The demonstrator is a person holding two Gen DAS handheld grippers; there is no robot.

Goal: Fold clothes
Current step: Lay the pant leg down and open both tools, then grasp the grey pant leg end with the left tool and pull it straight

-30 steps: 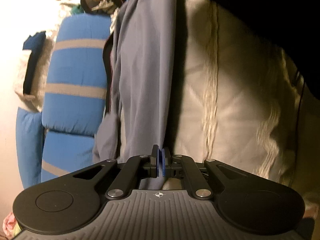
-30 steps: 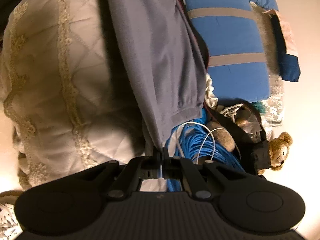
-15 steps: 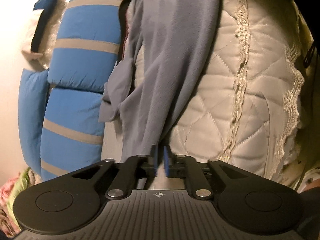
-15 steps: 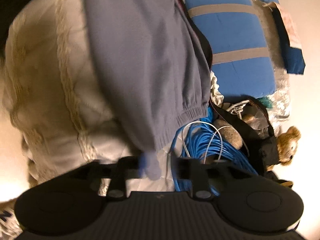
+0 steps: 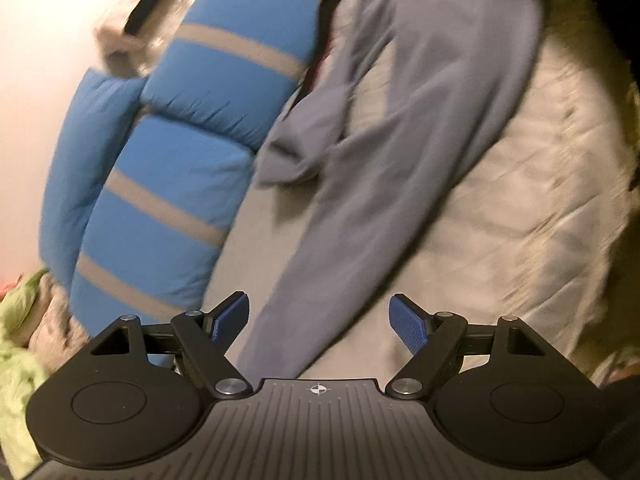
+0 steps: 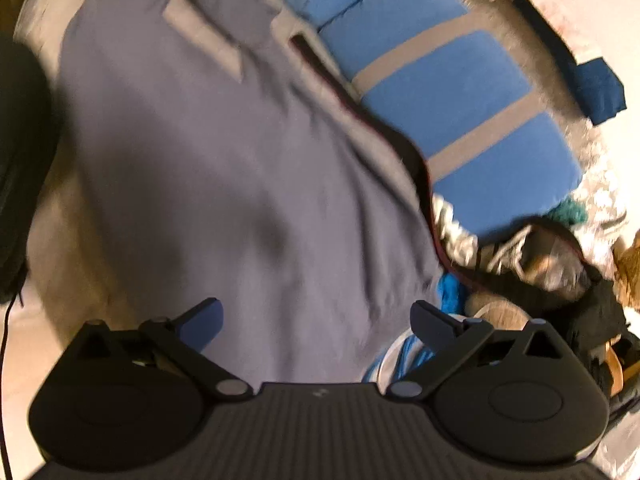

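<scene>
A grey-blue garment (image 5: 404, 128) lies spread over a cream quilted bedspread (image 5: 532, 184). In the left wrist view my left gripper (image 5: 319, 320) is open above the garment's near end, its blue pads wide apart with nothing between them. In the right wrist view the same garment (image 6: 224, 168) lies flat with two short parts pointing away at the far end. My right gripper (image 6: 316, 318) is open over its near hem, holding nothing. Both views are blurred by motion.
A blue cushion with grey stripes (image 5: 168, 168) (image 6: 460, 92) runs along the far side of the bed. Blue cable coils (image 6: 404, 352), a dark bag (image 6: 552, 276) and a plush toy sit at the right. A green cloth (image 5: 16, 344) lies at the left.
Both grippers were shut on the hanging garment a second ago; they have opened and let it go. The garment now lies flat on the bedspread and both grippers have pulled back.
</scene>
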